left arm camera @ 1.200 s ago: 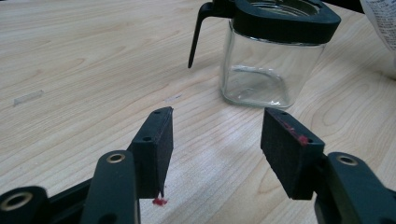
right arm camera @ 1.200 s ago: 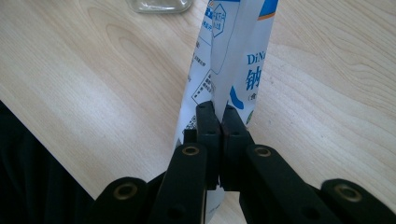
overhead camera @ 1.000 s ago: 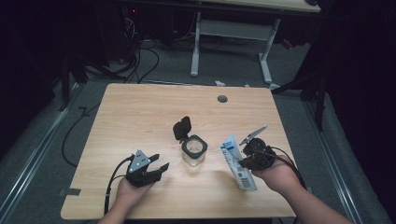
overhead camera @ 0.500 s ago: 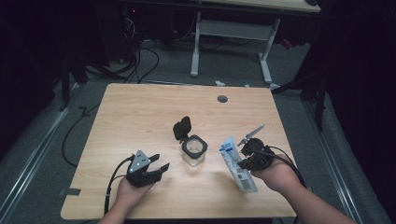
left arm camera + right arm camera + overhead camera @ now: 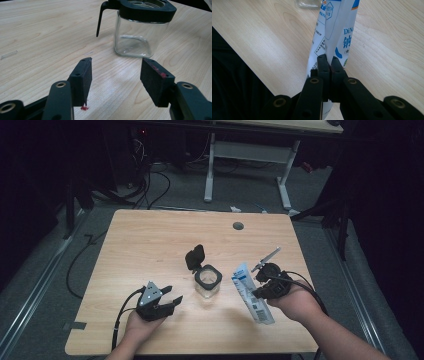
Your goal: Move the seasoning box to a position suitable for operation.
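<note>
Black pads of the right hand-held gripper (image 5: 328,65) are pressed tight on a white-and-blue sachet (image 5: 334,30), pinching it flat, so that the packet stands up out of the jaws and leans toward the glass jar (image 5: 207,282) in the middle of the desk (image 5: 150,240). From above, the right hand-held gripper (image 5: 257,282) sits at the near right of the desk, with the sachet (image 5: 251,293) just to the right of the jar and apart from it. The left hand-held gripper (image 5: 116,75) rests at the near left with its jaws standing wide and nothing between them, aimed at the jar (image 5: 140,32), whose hinged black lid (image 5: 195,257) is flipped back so the mouth is open. The step in hand looks like bringing the sachet over the jar to empty it in. To do it well, I would judge that the left hand-held gripper should first close on the jar's clear wall below the black collar to steady it, since the jar is light and could slide; the right should then carry the packet's open end squarely over the mouth before tipping, keeping the pinch low on the packet so the contents are not squeezed out early onto the wood.
</note>
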### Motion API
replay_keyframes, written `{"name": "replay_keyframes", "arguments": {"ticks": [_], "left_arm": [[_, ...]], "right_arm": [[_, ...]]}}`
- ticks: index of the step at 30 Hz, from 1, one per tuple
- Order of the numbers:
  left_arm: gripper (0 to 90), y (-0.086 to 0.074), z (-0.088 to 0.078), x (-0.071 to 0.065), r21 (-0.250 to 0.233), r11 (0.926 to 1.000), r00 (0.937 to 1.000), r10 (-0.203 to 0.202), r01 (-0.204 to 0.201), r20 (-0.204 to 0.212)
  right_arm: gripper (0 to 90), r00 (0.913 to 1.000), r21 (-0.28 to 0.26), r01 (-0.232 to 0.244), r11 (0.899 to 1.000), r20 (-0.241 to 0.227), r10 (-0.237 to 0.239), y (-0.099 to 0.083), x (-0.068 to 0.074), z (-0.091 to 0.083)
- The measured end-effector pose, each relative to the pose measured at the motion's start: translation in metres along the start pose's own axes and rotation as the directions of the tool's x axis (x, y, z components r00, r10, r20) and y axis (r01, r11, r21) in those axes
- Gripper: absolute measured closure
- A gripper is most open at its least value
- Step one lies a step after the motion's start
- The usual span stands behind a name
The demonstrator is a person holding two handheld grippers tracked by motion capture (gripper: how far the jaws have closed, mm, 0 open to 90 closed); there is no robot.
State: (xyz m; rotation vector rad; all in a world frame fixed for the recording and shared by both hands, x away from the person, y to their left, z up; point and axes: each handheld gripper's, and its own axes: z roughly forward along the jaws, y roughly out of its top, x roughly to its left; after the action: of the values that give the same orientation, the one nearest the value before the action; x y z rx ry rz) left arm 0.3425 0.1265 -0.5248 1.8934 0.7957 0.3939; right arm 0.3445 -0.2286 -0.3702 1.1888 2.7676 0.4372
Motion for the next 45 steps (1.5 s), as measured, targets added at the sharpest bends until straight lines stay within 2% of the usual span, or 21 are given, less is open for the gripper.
{"name": "replay_keyframes", "arguments": {"ticks": [5, 15, 24, 29, 34, 35, 36, 37, 40, 43, 45], "left_arm": [[43.1, 0.0, 0.0, 0.0, -0.001, 1.0, 1.0, 0.001, -0.001, 0.003], [42.9, 0.0, 0.0, -0.002, -0.008, 0.9999, 0.9999, 0.01, -0.01, 0.009], [41.6, 0.001, 0.003, -0.01, -0.013, 0.9995, 0.9985, 0.029, -0.029, 0.046], [41.0, 0.003, 0.008, -0.024, -0.022, 0.9985, 0.9954, 0.053, -0.051, 0.081], [39.1, 0.007, 0.018, -0.047, -0.041, 0.9982, 0.9864, 0.051, -0.045, 0.157], [38.7, 0.009, 0.021, -0.053, -0.037, 0.997, 0.9839, 0.073, -0.068, 0.163], [37.7, 0.01, 0.028, -0.065, -0.035, 0.9948, 0.9796, 0.1, -0.096, 0.174], [37.2, 0.01, 0.028, -0.065, -0.035, 0.9948, 0.9796, 0.1, -0.096, 0.174], [36.4, 0.013, 0.037, -0.08, -0.042, 0.9926, 0.9741, 0.12, -0.114, 0.192], [35.3, 0.016, 0.044, -0.089, -0.042, 0.9908, 0.9683, 0.135, -0.129, 0.21], [35.0, 0.017, 0.049, -0.094, -0.045, 0.9898, 0.9667, 0.142, -0.135, 0.213]], "right_arm": [[89.8, 0.9999, 0.009, 0.001, 1.0, -0.014, 0.0, 0.007, 0.002, 0.0], [89.8, 0.9989, 0.04, 0.044, 0.998, -0.014, -0.044, 0.032, 0.005, 0.0], [89.8, 0.9972, 0.047, 0.075, 0.996, -0.011, -0.074, 0.049, 0.01, 0.004], [89.8, 0.9959, 0.041, 0.089, 0.995, -0.021, -0.088, 0.057, 0.015, 0.004], [89.8, 0.995, 0.041, 0.098, 0.994, -0.024, -0.097, 0.063, 0.019, 0.005], [89.8, 0.9945, 0.04, 0.103, 0.994, -0.022, -0.102, 0.064, 0.019, 0.006], [89.8, 0.9944, 0.042, 0.103, 0.994, -0.027, -0.102, 0.065, 0.02, 0.007], [89.8, 0.9944, 0.042, 0.103, 0.994, -0.027, -0.102, 0.065, 0.02, 0.007], [89.8, 0.9939, 0.045, 0.108, 0.993, -0.028, -0.107, 0.067, 0.022, 0.008], [89.8, 0.9935, 0.037, 0.11, 0.993, -0.034, -0.108, 0.068, 0.023, 0.008], [89.8, 0.9933, 0.035, 0.11, 0.993, -0.037, -0.109, 0.068, 0.024, 0.008]]}}
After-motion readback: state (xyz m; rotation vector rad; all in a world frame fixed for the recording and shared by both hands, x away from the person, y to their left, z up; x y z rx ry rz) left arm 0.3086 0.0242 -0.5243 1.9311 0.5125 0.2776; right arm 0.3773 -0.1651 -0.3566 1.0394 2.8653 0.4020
